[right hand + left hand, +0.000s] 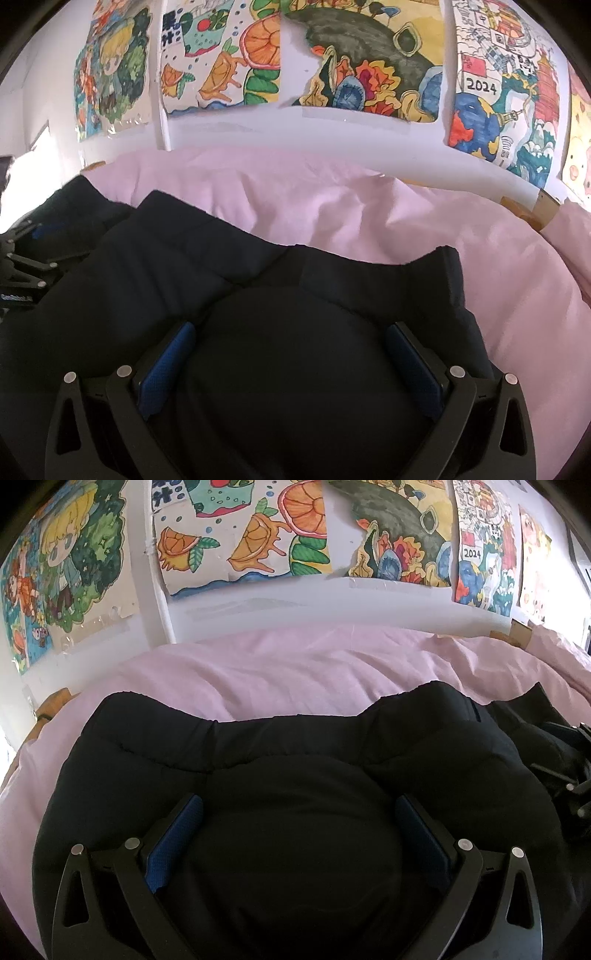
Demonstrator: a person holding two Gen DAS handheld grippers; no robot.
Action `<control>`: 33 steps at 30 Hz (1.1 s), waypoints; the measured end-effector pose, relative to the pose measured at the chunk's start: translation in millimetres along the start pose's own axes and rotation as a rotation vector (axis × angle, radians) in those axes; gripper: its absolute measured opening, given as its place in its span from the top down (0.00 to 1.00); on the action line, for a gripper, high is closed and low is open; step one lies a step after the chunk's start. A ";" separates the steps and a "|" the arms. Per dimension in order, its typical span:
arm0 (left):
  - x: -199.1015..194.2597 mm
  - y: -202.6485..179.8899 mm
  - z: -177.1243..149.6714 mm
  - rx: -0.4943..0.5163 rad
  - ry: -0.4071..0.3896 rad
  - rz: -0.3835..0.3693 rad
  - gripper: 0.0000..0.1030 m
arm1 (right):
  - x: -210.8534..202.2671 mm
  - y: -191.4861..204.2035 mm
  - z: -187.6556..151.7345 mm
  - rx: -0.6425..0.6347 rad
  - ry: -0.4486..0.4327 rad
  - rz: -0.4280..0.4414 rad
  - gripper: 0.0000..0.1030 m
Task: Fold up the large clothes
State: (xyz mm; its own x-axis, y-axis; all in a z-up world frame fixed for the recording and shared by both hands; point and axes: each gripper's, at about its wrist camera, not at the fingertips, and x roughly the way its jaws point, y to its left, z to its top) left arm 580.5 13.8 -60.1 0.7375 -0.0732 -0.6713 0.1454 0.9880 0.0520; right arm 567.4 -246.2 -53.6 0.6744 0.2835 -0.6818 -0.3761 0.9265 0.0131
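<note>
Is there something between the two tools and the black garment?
Nothing visible: the open left tool and open right tool sit directly over the black padded garment on the pink bedsheet.

A big black padded garment point(280, 760), puffy and quilted like a winter jacket, lies spread on the pink bedsheet point(280, 672). Its fabric is matte and dark, swelling up in soft rounded bulges, with a stitched seam running across it side to side. The far edge dips and rises in a wavy line against the sheet, and one end corner stands up a little, showing a thick doubled hem. From the other side the same garment point(229, 266) stretches away to the left in a long quilted panel, its near part mounded up high.
</note>
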 end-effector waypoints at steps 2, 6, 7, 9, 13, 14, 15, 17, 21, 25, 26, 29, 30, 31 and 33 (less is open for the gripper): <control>-5.6 1.8 0.5 -0.011 -0.002 -0.006 0.01 | -10.9 -5.3 2.1 0.030 -0.016 -0.003 0.00; -19.7 0.1 -0.3 -0.003 -0.011 -0.003 0.01 | -31.8 -16.8 1.6 0.078 -0.043 0.014 0.00; -22.3 -0.3 -0.8 0.002 -0.014 -0.001 0.01 | -36.0 -18.9 1.4 0.085 -0.045 0.018 0.00; -28.3 -2.0 -1.3 0.015 -0.021 0.006 0.01 | -42.7 -22.1 1.0 0.098 -0.046 0.017 0.00; -41.3 -1.9 -3.0 0.023 -0.037 0.009 0.01 | -52.2 -23.7 1.2 0.108 -0.040 0.000 0.00; -45.3 -1.1 -3.6 0.023 -0.041 0.009 0.01 | -54.2 -22.8 1.7 0.099 -0.031 -0.014 0.00; -49.4 0.0 -4.2 0.025 -0.045 0.011 0.01 | -55.5 -21.9 1.7 0.092 -0.026 -0.021 0.00; -56.5 2.5 -5.5 0.028 -0.052 0.016 0.01 | -61.5 -20.2 1.3 0.078 -0.019 -0.024 0.00; -74.1 11.2 -9.8 0.020 -0.069 0.021 0.01 | -75.2 -24.8 -1.2 0.085 -0.018 -0.017 0.00; -93.3 27.8 -24.0 -0.009 -0.085 0.029 0.01 | -89.3 -37.6 -11.1 0.158 -0.005 0.016 0.00; -97.9 32.7 -28.1 -0.019 -0.086 0.034 0.01 | -91.4 -40.5 -13.8 0.172 0.000 0.024 0.00; -111.3 48.7 -38.2 -0.057 -0.094 0.041 0.01 | -98.1 -48.7 -23.3 0.198 0.014 0.034 0.00; -114.9 53.2 -40.3 -0.068 -0.097 0.046 0.01 | -100.1 -50.7 -25.7 0.202 0.015 0.033 0.00; -119.4 59.8 -42.6 -0.087 -0.099 0.052 0.01 | -102.4 -52.8 -28.9 0.206 0.016 0.031 0.00; -124.8 69.0 -44.8 -0.113 -0.098 0.055 0.01 | -105.8 -56.2 -34.8 0.213 0.021 0.035 0.00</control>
State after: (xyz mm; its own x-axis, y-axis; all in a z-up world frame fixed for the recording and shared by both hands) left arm 468.9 97.2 -5.9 0.8038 -0.0257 -0.5943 0.0316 0.9995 -0.0005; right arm 495.0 -336.9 -7.7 0.6493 0.3130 -0.6932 -0.2543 0.9483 0.1900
